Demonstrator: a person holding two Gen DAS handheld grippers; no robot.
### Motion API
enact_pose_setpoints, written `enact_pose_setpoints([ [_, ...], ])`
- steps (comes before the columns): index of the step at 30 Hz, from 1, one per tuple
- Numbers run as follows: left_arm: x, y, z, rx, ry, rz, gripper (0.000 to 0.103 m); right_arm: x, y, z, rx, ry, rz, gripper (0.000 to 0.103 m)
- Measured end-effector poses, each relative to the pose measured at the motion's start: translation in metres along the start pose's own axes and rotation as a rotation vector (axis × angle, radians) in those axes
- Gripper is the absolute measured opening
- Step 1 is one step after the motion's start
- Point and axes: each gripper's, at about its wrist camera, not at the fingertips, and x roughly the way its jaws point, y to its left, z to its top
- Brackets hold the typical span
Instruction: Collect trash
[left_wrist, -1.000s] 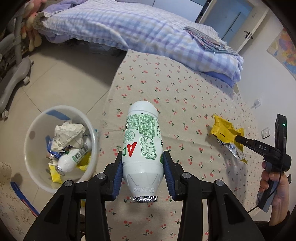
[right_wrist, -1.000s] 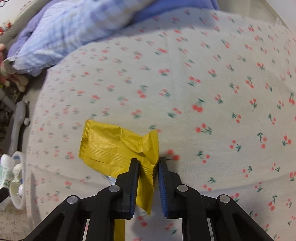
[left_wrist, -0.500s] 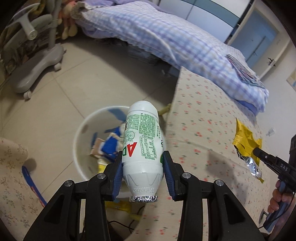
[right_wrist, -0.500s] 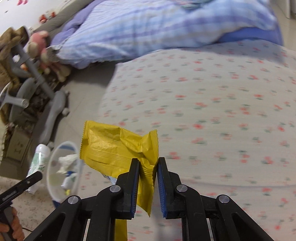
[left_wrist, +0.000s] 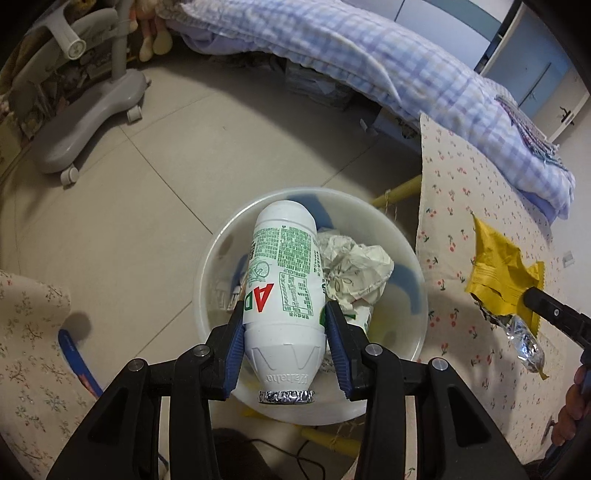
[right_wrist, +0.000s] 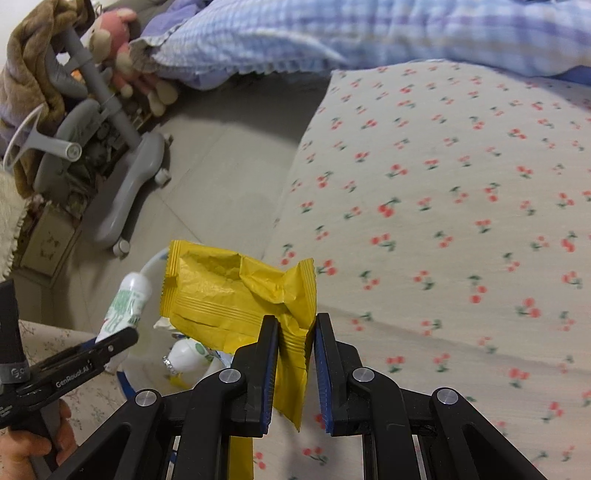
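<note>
A white bottle (left_wrist: 282, 280) with green print and a foil cap hangs over the white bin (left_wrist: 218, 266), slightly tilted. It sits between the pads of my left gripper (left_wrist: 283, 310), whose jaws are opening while the pads still touch it. In the right wrist view the bottle (right_wrist: 127, 299) shows above the bin's rim (right_wrist: 151, 264). My right gripper (right_wrist: 295, 321) is shut on a crumpled yellow wrapper (right_wrist: 229, 291) near the table's edge, beside the bin. The wrapper (left_wrist: 498, 273) also appears at the right of the left wrist view.
Crumpled paper (left_wrist: 354, 269) and another small bottle (right_wrist: 186, 354) lie in the bin. The table's cherry-print cloth (right_wrist: 443, 184) spreads to the right. A grey wheeled chair base (left_wrist: 85, 122) stands on the tiled floor, and a bed with a checked quilt (left_wrist: 406, 62) lies behind.
My left gripper carried the bottle from above the table to over the bin, and the bottle now tilts. My right gripper lifted the wrapper and brought it left to the table's edge.
</note>
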Motion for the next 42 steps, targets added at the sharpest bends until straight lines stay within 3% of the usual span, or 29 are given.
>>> enact_pose_setpoints([
  [2, -0.002, 0.005, -0.002, -0.019, 0.014, 0.005, 0.076, 0.006, 0.004, -0.001, 0.000, 0.006, 0.000, 0.017],
  [4, -0.009, 0.010, -0.006, -0.040, -0.002, 0.008, 0.087, 0.012, 0.010, -0.001, 0.001, 0.010, 0.001, 0.017],
  [8, -0.024, 0.022, -0.011, -0.078, -0.021, -0.001, 0.090, 0.020, 0.021, -0.001, -0.003, 0.014, 0.014, 0.017],
  [13, -0.041, 0.042, -0.019, -0.115, -0.030, 0.055, 0.094, 0.034, 0.044, -0.004, -0.035, 0.031, 0.037, 0.017],
  [21, -0.045, 0.059, -0.025, -0.127, -0.039, 0.075, 0.097, 0.065, 0.070, -0.009, -0.070, 0.071, 0.086, 0.021],
  [23, -0.044, 0.060, -0.025, -0.129, -0.036, 0.071, 0.097, 0.069, 0.072, -0.009, -0.073, 0.074, 0.090, 0.047],
  [24, -0.045, 0.061, -0.025, -0.131, -0.037, 0.067, 0.097, 0.069, 0.071, -0.009, -0.068, 0.071, 0.089, 0.051],
  [30, -0.054, 0.047, -0.032, -0.114, -0.063, 0.047, 0.098, 0.048, 0.060, -0.006, -0.055, 0.031, 0.073, 0.053],
  [31, -0.057, 0.044, -0.034, -0.114, -0.070, 0.038, 0.102, 0.043, 0.058, -0.006, -0.054, 0.025, 0.069, 0.054],
  [42, -0.098, -0.036, -0.086, 0.023, -0.134, -0.007, 0.103, -0.063, 0.027, -0.047, -0.119, -0.114, -0.069, 0.084],
])
